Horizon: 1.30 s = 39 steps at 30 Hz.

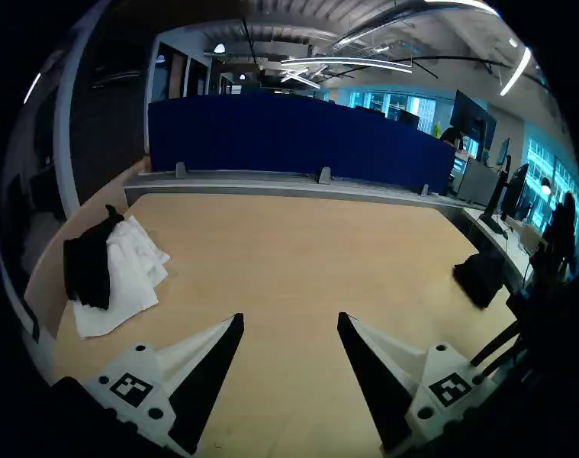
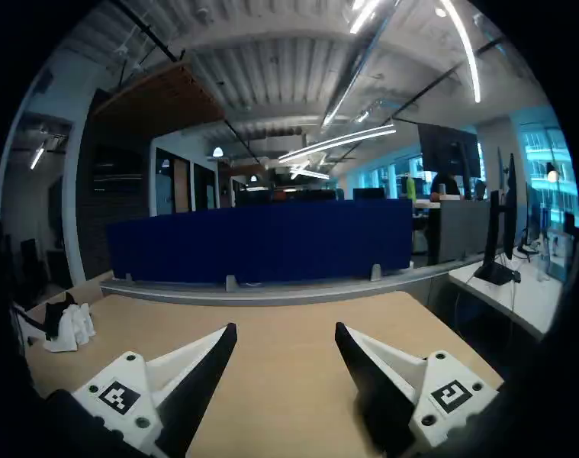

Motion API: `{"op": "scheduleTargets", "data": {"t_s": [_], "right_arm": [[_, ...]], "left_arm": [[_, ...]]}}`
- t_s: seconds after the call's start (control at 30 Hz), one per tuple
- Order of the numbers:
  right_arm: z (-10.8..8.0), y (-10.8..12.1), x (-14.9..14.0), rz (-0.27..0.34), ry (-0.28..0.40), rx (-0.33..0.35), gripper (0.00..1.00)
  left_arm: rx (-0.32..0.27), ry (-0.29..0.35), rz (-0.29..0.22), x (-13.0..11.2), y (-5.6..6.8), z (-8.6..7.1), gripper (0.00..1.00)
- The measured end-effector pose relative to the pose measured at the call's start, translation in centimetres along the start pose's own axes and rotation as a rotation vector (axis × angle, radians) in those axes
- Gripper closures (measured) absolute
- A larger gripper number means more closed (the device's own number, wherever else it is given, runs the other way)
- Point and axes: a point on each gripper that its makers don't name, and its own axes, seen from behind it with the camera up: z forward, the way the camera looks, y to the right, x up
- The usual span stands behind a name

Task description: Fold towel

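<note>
Pale wooden bench [image 1: 304,252] runs up to a blue partition [image 1: 289,137]. My left hand-held gripper [image 1: 290,314] hangs released over bare wood. The white towel [image 1: 129,278], with a black cloth [image 1: 89,263] partly over it, lies ahead to its left. My right hand-held gripper [image 2: 284,325] is released and empty.

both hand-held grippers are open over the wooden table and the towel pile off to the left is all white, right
Not all white: the left gripper view shows a black cloth in the towel pile alongside the white towel. The rest holds: the left hand-held gripper and right hand-held gripper are open over the wooden table, with the pile off to the left.
</note>
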Motion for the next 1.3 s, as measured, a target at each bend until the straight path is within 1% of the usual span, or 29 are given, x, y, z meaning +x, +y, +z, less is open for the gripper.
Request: {"op": "scheduleTargets", "data": {"t_s": [0.17, 0.27, 0.37, 0.47, 0.57, 0.67, 0.7, 0.77, 0.87, 1.07, 1.17, 1.3], "right_arm": [[0.2, -0.9, 0.5, -0.005, 0.006, 0.007, 0.00], [0.3, -1.4, 0.6, -0.009, 0.008, 0.012, 0.00], [0.5, -1.9, 0.7, -0.008, 0.005, 0.012, 0.00], [0.6, -2.3, 0.9, -0.009, 0.005, 0.013, 0.00], [0.7, -2.7, 0.9, -0.012, 0.006, 0.016, 0.00], [0.7, -3.1, 0.9, -0.014, -0.003, 0.022, 0.00], [0.7, -3.3, 1.0, -0.016, -0.005, 0.024, 0.00], [0.6, -3.7, 1.2, -0.020, -0.007, 0.028, 0.00], [0.8, -4.4, 1.4, -0.018, -0.011, 0.036, 0.00], [1.3, -5.7, 1.7, -0.003, -0.035, 0.061, 0.00], [1.6, -6.6, 2.1, -0.002, -0.054, 0.084, 0.00], [1.8, -7.0, 2.8, -0.014, -0.076, 0.094, 0.00]], "left_arm": [[-0.014, 0.031, 0.008, 1.4, 0.4, 0.5, 0.09], [0.008, 0.092, 0.018, 3.3, -0.2, 0.9, 0.09], [0.034, 0.164, 0.033, 5.5, -0.6, 1.0, 0.09], [0.046, 0.247, 0.053, 7.8, -0.6, 0.8, 0.09], [0.058, 0.349, 0.068, 10.5, -0.8, 0.4, 0.09], [0.057, 0.436, 0.077, 12.4, -0.7, 0.0, 0.09], [0.057, 0.450, 0.077, 12.6, -0.8, 0.0, 0.09], [0.056, 0.472, 0.077, 12.8, -0.9, 0.0, 0.09], [0.069, 0.480, 0.081, 12.5, -1.5, 0.4, 0.09], [0.113, 0.488, 0.114, 12.3, -2.6, 1.4, 0.09], [0.130, 0.505, 0.129, 12.5, -2.9, 1.5, 0.09], [0.155, 0.522, 0.145, 12.4, -3.8, 1.7, 0.09]]}}
